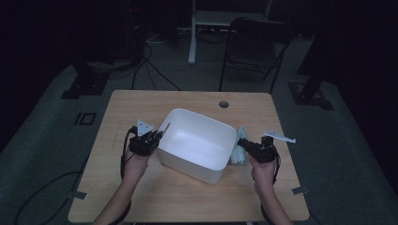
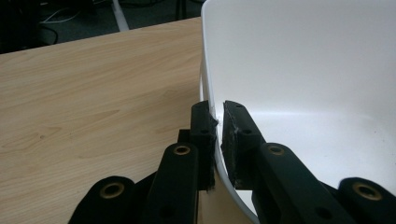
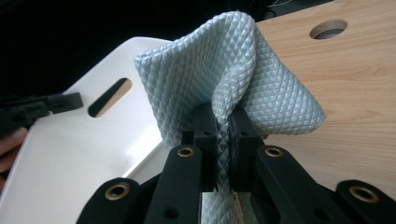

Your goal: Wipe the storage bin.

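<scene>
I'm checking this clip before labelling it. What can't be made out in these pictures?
- Lower end of the cloth: right gripper view, behind the right tool.
- Tub wall below the clamp: left gripper view, covered by the left tool.
- Cloth's weave: high view, too small and dim.
- Room behind the table: high view, too dark.

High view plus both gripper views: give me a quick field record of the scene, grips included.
surface: wooden table
container: white tub, mid-table, nothing seen inside
left gripper: shut on the tub's wall, one jaw inside, one outside
right gripper: shut on a pale blue quilted cloth
cloth position: bunched up, just outside the tub's right wall
table feature: round hole near far edge
background: dark folding chair
</scene>
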Available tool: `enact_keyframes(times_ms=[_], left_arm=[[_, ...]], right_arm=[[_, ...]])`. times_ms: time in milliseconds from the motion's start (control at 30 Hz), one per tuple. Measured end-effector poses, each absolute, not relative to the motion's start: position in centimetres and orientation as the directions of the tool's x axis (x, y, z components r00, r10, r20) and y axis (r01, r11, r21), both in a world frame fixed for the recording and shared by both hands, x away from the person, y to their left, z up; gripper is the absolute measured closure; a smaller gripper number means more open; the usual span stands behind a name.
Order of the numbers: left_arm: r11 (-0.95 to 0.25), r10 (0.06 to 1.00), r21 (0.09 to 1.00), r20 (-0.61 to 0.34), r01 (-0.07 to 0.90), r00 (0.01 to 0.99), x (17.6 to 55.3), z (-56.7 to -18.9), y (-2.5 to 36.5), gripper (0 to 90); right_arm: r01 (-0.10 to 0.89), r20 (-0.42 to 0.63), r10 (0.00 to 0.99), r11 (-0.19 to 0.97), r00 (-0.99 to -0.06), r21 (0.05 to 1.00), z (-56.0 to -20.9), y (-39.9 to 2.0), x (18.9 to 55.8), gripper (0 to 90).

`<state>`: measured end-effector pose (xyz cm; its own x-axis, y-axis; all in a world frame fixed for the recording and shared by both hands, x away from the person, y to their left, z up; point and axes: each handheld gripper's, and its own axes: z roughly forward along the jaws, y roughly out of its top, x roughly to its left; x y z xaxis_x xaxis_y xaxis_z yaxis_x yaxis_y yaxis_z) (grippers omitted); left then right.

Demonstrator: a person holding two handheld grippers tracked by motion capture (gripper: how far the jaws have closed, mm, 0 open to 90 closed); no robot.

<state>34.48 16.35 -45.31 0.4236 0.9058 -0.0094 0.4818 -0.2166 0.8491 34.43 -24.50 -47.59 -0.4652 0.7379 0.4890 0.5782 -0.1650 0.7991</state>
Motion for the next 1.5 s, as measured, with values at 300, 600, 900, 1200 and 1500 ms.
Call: enact_keyframes(times_ms=[300, 600, 900, 1200, 1500], left_arm=[[-0.213, 0.909, 0.849, -0.009, 0.483, 0.417, 34.4, -45.3, 16.3, 83.2], [-0.209, 0.909, 0.850, -0.013, 0.483, 0.416, 34.4, -45.3, 16.3, 82.5], [-0.173, 0.904, 0.851, -0.063, 0.496, 0.424, 34.5, -45.4, 16.7, 78.5], [-0.208, 0.886, 0.849, -0.047, 0.485, 0.462, 33.0, -45.2, 16.6, 63.8], [-0.237, 0.873, 0.847, -0.030, 0.476, 0.487, 30.7, -45.0, 16.6, 51.7]], right_arm=[[0.684, 0.490, 0.789, -0.124, -0.372, 0.719, -52.6, -23.6, 35.3, 84.7], [0.748, 0.505, 0.799, -0.107, -0.327, 0.655, -55.2, -23.5, 36.4, 84.6], [0.712, 0.493, 0.801, -0.124, -0.340, 0.691, -53.7, -24.5, 35.8, 84.5], [0.683, 0.495, 0.798, -0.150, -0.343, 0.715, -52.2, -27.0, 34.2, 84.3], [0.679, 0.511, 0.789, -0.169, -0.341, 0.714, -51.9, -28.4, 32.7, 84.2]])
